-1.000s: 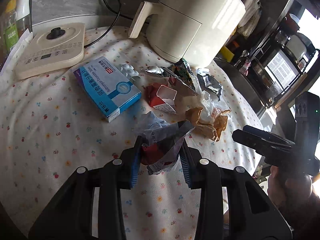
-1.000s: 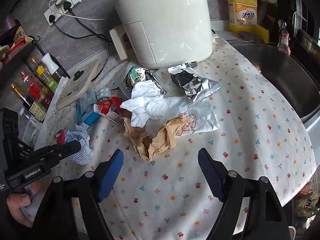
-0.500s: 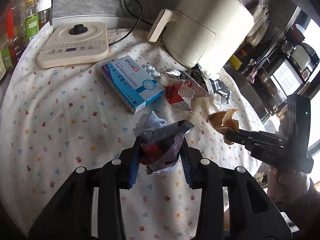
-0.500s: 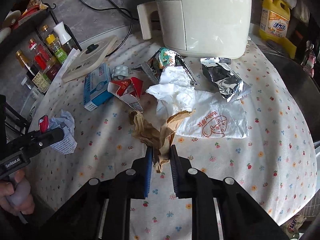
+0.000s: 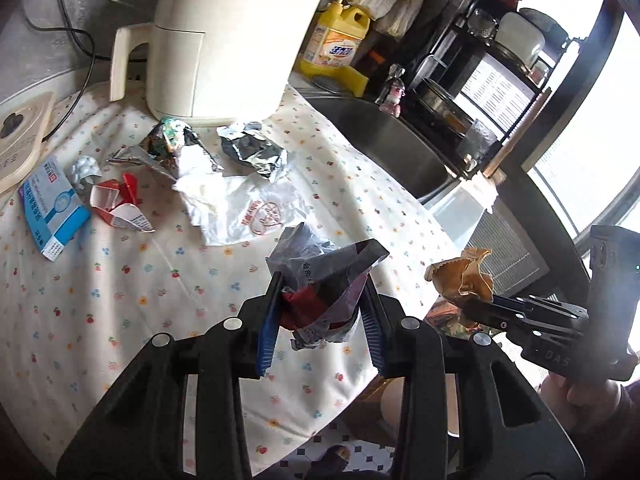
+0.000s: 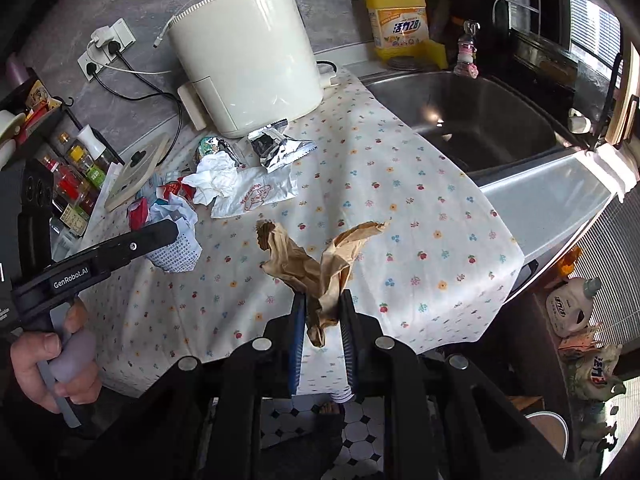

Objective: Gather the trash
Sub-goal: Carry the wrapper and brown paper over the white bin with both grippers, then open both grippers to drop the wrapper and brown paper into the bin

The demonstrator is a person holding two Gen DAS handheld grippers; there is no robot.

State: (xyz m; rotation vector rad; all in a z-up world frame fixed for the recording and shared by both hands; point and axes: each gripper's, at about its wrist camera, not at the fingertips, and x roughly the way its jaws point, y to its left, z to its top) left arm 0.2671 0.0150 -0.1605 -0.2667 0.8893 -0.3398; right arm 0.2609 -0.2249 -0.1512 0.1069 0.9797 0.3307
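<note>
- The left gripper (image 5: 322,314) pinches a crumpled wrapper (image 5: 320,276) of grey and red, held in the air above the near edge of the surface (image 5: 120,280); small print covers it and only the digits "138" can be made out. From the right wrist view the arm of that gripper (image 6: 162,236) reads "GenRobot.AI", and a hand (image 6: 52,364) grips its handle.
- The right gripper (image 6: 322,320) is clamped on a brown paper (image 6: 316,264), crushed into a V whose two ends point up and away from the jaws, with a short tail hanging below them. It is off the surface, out past the near edge and over the tiled floor (image 6: 360,420).
- Taking the white fryer (image 6: 244,56) at the back as the landmark: a silver foil bag (image 6: 276,148) lies just in front of it, a green packet (image 5: 168,140) to the left of that bag, then a crumpled tissue (image 5: 196,168) on a white bag (image 5: 256,208) with a red stamp I cannot read.
- Further left of the fryer lie a torn red-and-white carton (image 5: 116,208), a blister pack (image 5: 82,168) and a blue box (image 5: 50,204) with small print, its long side slanting toward the near edge.
- To the fryer's right, behind the sink (image 6: 472,116), stands a yellow bottle (image 6: 400,16) with red characters ending in "28".
- The surface wears a white cloth dotted with small flowers.
</note>
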